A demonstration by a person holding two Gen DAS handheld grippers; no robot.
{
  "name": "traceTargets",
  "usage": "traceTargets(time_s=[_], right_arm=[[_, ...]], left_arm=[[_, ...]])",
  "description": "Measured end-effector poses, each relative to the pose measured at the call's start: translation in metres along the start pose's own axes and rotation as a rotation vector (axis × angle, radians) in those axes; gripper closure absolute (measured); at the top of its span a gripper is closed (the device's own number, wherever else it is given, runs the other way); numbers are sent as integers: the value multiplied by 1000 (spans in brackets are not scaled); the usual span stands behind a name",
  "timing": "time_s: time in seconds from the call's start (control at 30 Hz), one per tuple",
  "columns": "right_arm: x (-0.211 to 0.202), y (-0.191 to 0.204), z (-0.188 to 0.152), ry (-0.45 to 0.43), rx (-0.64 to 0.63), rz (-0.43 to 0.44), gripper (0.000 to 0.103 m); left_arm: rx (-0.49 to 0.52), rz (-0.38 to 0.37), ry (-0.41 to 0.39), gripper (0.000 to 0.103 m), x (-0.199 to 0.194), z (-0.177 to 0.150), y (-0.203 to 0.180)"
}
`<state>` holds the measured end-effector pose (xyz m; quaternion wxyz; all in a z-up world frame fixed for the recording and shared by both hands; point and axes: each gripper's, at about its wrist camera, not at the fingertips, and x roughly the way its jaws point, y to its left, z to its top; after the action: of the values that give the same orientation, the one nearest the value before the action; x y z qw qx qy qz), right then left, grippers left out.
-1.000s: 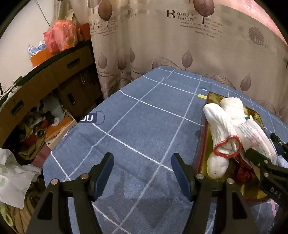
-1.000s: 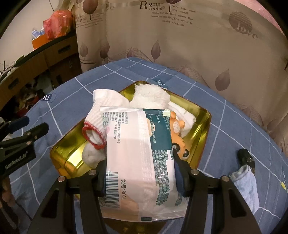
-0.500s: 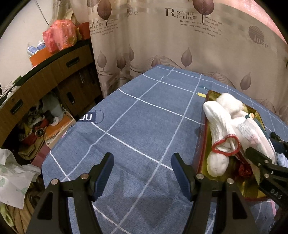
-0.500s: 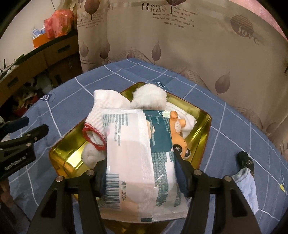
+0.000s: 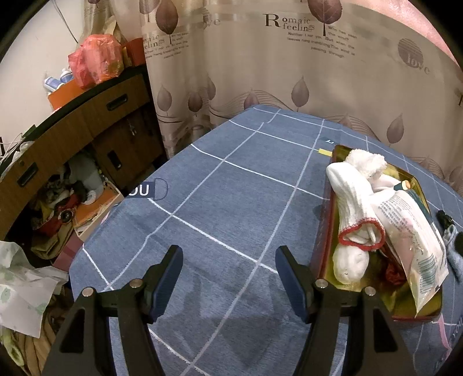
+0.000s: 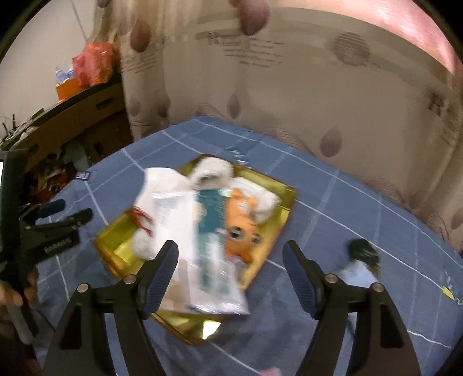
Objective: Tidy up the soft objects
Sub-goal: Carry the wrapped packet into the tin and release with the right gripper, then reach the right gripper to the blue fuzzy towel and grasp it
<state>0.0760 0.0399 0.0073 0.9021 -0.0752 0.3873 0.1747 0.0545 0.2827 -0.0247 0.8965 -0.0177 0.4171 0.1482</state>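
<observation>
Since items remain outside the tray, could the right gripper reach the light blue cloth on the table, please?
Probably yes: the right gripper is open, and the light blue cloth lies uncovered beside the gold tray.

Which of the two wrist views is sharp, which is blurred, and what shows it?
Left wrist view: sharp; the curtain lettering and the print on the tissue pack are crisp. Right wrist view: motion-blurred; the gold tray, the orange toy and the curtain text smear, while its own fingers stay crisp. Both bend straight lines, fisheye.
</observation>
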Motion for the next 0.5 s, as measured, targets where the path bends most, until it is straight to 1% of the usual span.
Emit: traceTargets(time_s=[0.13, 0.3, 0.4, 0.5], right_arm=[[-10, -48, -17, 17, 40, -78, 29], [-9, -109, -42, 76, 83, -152, 27], [0, -135, -56, 119, 83, -177, 26], [11, -152, -71, 148, 94, -162, 26]], left_arm=[[0, -1, 1, 35, 0, 0, 0], [11, 2, -7, 35, 0, 0, -2], [25, -3, -11, 35, 0, 0, -5], [43, 21, -25, 35, -1, -1, -8]])
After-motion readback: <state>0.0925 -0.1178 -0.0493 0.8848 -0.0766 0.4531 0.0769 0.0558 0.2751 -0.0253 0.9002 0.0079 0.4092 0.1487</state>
